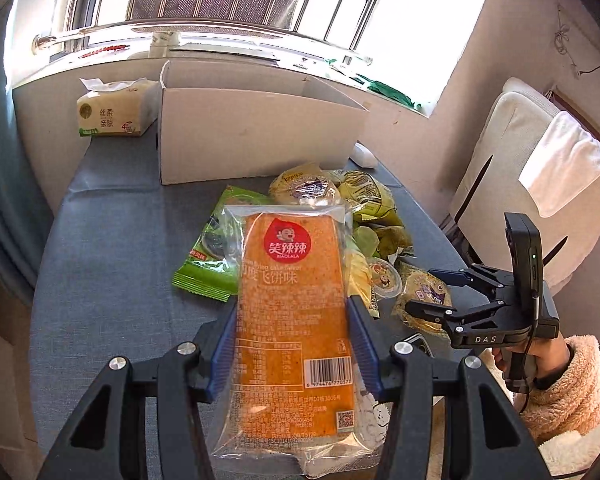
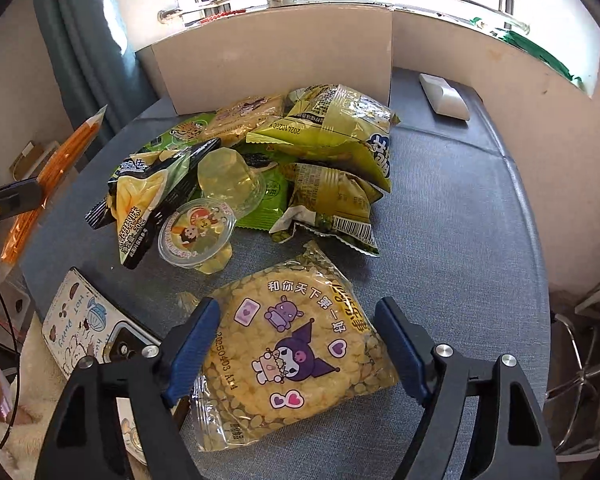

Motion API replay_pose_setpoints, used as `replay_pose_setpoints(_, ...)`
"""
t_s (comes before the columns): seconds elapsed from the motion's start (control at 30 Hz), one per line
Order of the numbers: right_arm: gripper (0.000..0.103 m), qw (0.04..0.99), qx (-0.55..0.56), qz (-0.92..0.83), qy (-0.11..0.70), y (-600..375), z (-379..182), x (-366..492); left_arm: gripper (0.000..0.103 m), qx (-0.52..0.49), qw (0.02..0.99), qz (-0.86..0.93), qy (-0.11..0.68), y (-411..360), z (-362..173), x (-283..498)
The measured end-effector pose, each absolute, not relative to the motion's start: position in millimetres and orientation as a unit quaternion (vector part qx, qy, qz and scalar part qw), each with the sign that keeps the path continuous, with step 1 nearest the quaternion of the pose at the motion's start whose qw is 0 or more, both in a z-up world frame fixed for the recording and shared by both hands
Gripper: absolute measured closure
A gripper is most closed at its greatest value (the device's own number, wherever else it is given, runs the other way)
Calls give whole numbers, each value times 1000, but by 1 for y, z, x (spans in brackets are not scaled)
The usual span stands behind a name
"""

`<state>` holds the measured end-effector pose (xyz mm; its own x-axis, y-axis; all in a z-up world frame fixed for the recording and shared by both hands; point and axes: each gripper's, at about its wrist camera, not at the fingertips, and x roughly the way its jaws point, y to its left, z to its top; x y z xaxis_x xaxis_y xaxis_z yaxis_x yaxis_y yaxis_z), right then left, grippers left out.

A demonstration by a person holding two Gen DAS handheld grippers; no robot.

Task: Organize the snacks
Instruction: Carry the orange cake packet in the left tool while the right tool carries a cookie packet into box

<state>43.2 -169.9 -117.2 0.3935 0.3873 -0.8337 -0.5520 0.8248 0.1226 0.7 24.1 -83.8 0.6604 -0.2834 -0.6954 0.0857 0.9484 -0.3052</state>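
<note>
My left gripper [image 1: 292,320] is shut on a clear-wrapped orange snack pack [image 1: 294,300] and holds it above the table; the pack also shows at the left edge of the right wrist view [image 2: 50,184]. My right gripper [image 2: 298,320] is open, its fingers on either side of a round yellow rice cake pack with a purple cartoon [image 2: 296,344] lying on the grey table; the gripper shows in the left wrist view [image 1: 440,292]. A pile of green and yellow snack bags [image 2: 324,148] and jelly cups [image 2: 198,232] lies beyond. An open white cardboard box [image 1: 252,128] stands at the back.
A tissue pack [image 1: 116,110] stands left of the box. A white remote-like object [image 2: 444,96] lies at the back right. A phone in a cartoon case [image 2: 88,328] lies at the table's near left edge. A cushioned chair [image 1: 540,160] stands to the right.
</note>
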Motion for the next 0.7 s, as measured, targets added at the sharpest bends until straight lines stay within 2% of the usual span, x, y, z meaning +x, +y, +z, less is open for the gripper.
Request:
replay_pose_setpoints(0.07,29,830,-78,289,472,-175,-117,41,47,-126,902,-108,399,21,-84,3)
replay_pose_setpoints(0.2,30,834,-37,291,467,-191,-108,45,47,-119,906,-113,391,16,-77,6)
replay_pose_setpoints(0.4,30,858,14,306,412,-210,-50,52,47,-113,914,-119,371,19,-55,22)
replay_pose_setpoints(0.7,29,881,24,327,342,-157,24,140,47,-114,945,-102,291,44,16,123)
